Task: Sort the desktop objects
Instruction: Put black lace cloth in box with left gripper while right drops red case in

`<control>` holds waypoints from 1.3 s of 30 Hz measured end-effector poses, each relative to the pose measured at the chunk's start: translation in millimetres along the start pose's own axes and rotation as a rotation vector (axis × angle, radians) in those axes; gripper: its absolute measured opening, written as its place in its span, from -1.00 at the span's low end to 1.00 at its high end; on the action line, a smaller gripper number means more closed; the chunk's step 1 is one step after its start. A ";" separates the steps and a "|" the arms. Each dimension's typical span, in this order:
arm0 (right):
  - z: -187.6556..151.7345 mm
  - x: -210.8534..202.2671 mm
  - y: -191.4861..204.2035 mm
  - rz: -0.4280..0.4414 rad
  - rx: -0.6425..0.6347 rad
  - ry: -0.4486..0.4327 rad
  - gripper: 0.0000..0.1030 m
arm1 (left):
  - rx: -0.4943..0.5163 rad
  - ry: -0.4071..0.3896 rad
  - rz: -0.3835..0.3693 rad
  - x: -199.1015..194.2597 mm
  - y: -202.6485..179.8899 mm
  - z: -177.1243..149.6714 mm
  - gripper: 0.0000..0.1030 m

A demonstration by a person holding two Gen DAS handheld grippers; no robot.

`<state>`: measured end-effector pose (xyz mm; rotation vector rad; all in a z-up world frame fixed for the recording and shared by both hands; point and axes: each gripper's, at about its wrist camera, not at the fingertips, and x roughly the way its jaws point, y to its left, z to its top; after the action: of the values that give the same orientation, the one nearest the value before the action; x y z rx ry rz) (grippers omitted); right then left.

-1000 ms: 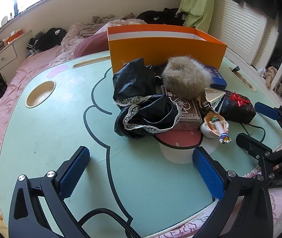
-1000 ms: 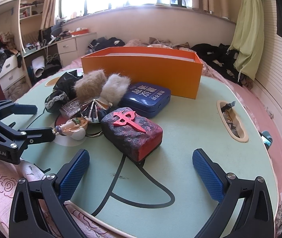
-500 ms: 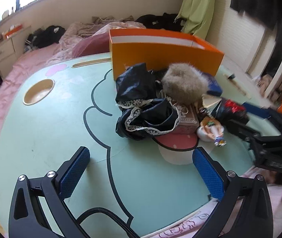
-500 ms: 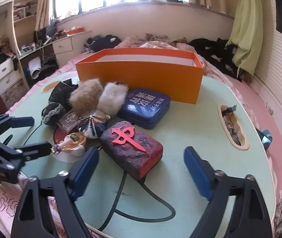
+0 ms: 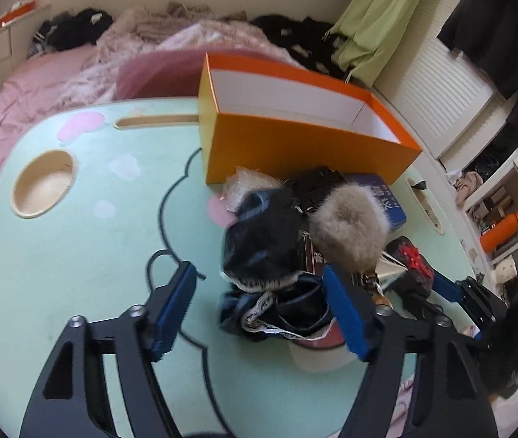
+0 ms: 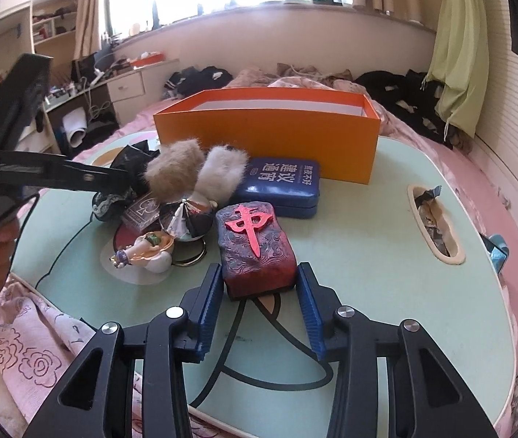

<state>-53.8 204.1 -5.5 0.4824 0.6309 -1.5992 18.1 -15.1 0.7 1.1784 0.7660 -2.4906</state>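
Observation:
My right gripper [image 6: 259, 306] points down at a red and dark block with a raised red character [image 6: 255, 244]. The block's near end sits between the closing jaws, and the pads stand just off its sides. My left gripper [image 5: 259, 310] hangs over a black lace-trimmed cloth [image 5: 270, 255]. Its jaws are closing too, with the cloth's edge between them and a gap at the left pad. Behind the pile stands an open orange box [image 5: 295, 146] [image 6: 266, 135] with nothing visible inside. A beige fur pompom [image 5: 346, 226] [image 6: 175, 168] lies beside the cloth.
On the mint-green table [image 5: 76, 255] also lie a blue tin [image 6: 281, 186], a white pompom [image 6: 222, 171], a small figurine [image 6: 146, 252] and a card box [image 6: 142, 211]. There is a cup recess [image 5: 43, 182] at the left and a slot with wrappers [image 6: 434, 219] at the right. Pink bedding surrounds the table.
The left gripper moved forward and rolled over the black cloth, its jaws narrowing. The right gripper's jaws narrowed around the near end of the red block.

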 end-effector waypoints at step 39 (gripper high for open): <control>122.8 16.9 -93.4 0.135 0.344 -0.154 0.15 | 0.063 -0.113 -0.009 -30.2 -21.4 99.3 0.10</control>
<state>-142.1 117.5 88.3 0.6332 0.2012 -1.6031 -35.2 -53.5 83.9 1.0451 0.6698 -2.5810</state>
